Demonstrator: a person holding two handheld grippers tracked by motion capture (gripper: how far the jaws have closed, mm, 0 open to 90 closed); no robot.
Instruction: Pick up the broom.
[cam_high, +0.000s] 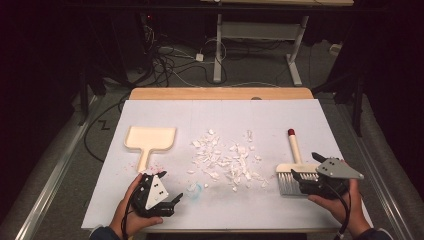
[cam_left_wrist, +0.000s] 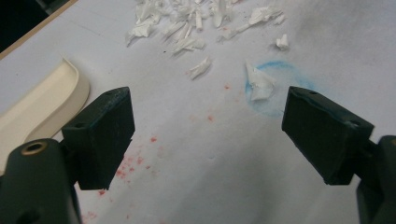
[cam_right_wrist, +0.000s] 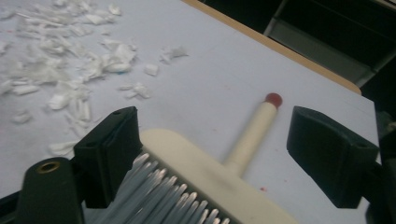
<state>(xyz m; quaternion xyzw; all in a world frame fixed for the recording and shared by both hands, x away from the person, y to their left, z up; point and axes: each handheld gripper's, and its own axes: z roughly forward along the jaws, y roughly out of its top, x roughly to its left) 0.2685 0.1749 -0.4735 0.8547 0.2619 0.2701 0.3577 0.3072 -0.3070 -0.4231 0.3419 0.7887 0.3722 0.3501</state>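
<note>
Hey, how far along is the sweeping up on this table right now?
Nothing looks swept yet: the paper scraps lie scattered mid-table and the dustpan holds none. In hand: the right claw stands open around the brush head, not gripping it, while the left claw hangs open near the dustpan handle. Left to do: grasp both tools, sweep the scraps into the pan.

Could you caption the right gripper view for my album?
Open right tool poised over a cream brush, paper scraps beyond.
</note>
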